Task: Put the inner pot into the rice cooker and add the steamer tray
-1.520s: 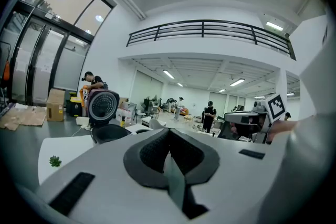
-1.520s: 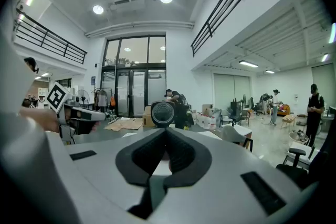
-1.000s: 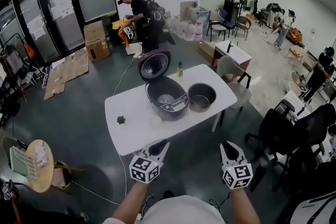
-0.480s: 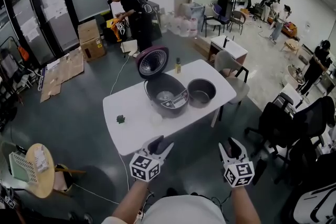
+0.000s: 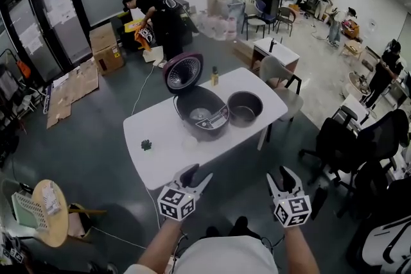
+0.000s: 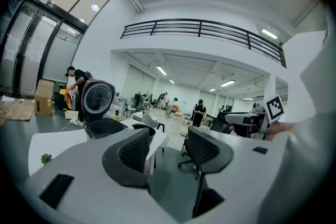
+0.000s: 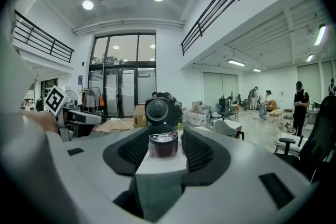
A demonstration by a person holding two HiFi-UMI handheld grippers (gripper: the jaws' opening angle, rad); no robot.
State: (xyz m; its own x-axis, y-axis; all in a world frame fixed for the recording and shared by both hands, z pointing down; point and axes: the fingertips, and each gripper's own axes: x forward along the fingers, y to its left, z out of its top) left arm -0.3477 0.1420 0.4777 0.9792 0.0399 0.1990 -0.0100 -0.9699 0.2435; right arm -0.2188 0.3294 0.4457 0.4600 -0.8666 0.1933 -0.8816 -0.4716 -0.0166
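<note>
The table (image 5: 158, 162) stands skewed on open floor (image 5: 234, 196), one long edge facing the grippers with a clear strip of floor between; its left half is nearly bare. The cooker (image 5: 202, 113) sits near the middle, its lid (image 5: 183, 72) upright at the back; the pot (image 5: 245, 107) stands on the table just beside the cooker's right side, not in it, close to the table's right end. A pale disc (image 5: 189, 143) lies in front of the cooker, near the front edge; a small green thing (image 5: 146, 145) lies to its left; a bottle (image 5: 215, 77) stands by the far edge behind the lid.

The left gripper (image 5: 196, 175) and right gripper (image 5: 282, 176) hang short of the table, well apart from each other and touching nothing. In its own view the left gripper (image 6: 170, 147) has its jaws apart with only floor and a distant chair between them; the right gripper (image 7: 167, 152) also has its jaws apart, the far-off cooker (image 7: 163, 145) framed in the gap; both pairs have just been opening.

A chair (image 5: 276, 72) is tucked at the table's right end; office chairs (image 5: 347, 144) crowd the floor further right. To the left the floor is open as far as a round side table (image 5: 48, 212). Behind, flat cardboard (image 5: 70, 90) lies on the floor by the glass doors (image 5: 58, 3); a person (image 5: 157, 16) bends over boxes (image 5: 103, 48).
</note>
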